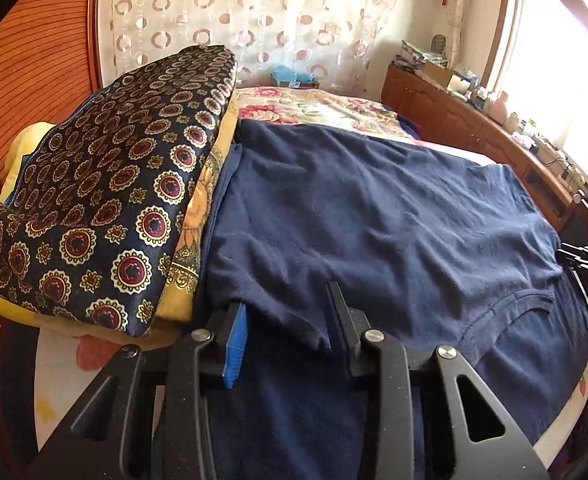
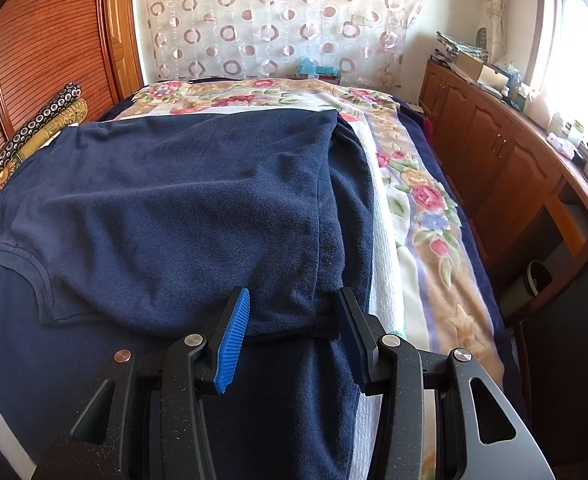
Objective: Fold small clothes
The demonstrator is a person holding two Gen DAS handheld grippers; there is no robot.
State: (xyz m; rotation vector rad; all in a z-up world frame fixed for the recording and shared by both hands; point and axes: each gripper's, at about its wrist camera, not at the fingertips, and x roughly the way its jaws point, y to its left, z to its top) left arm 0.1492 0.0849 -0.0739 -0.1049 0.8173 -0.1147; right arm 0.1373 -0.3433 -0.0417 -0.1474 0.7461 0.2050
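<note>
Bed (image 2: 426, 216) fills the room view, floral blanket on top, wooden cabinets (image 2: 490, 152) along the window side.

Navy shirt (image 2: 181, 208) lies spread across the near half of the bed, collar (image 2: 33, 280) toward the left side, on top of another dark blue layer. Hard to tell where shirt ends and that layer begins; same colour.

Patterned cushion (image 1: 105, 200) with yellow bedding under it sits just beside the shirt's left edge, touching or nearly so.

Left gripper (image 1: 281, 320): fingers part way apart, straddling a pointed flap of the shirt's near corner. Blue pad (image 1: 235, 344) is at the cloth edge; can't tell if the far finger presses yet, so calling it not pinched.

Right gripper (image 2: 291, 320): fingers spread about halfway, either side of the shirt's near right hem and side seam. Pads look clear of the fabric, no pinch.

Risks, my read:
- Either gripper could grab the dark layer underneath along with the shirt, since both sit flush and match in colour. The lift then drags the bedding.
- Left flap is small and pointed; a shallow bite could slip out on the lift.
- Uneven grips mean a skewed fold.
- Cushion crowds the left side; a fold swung that way could snag on it.
</note>
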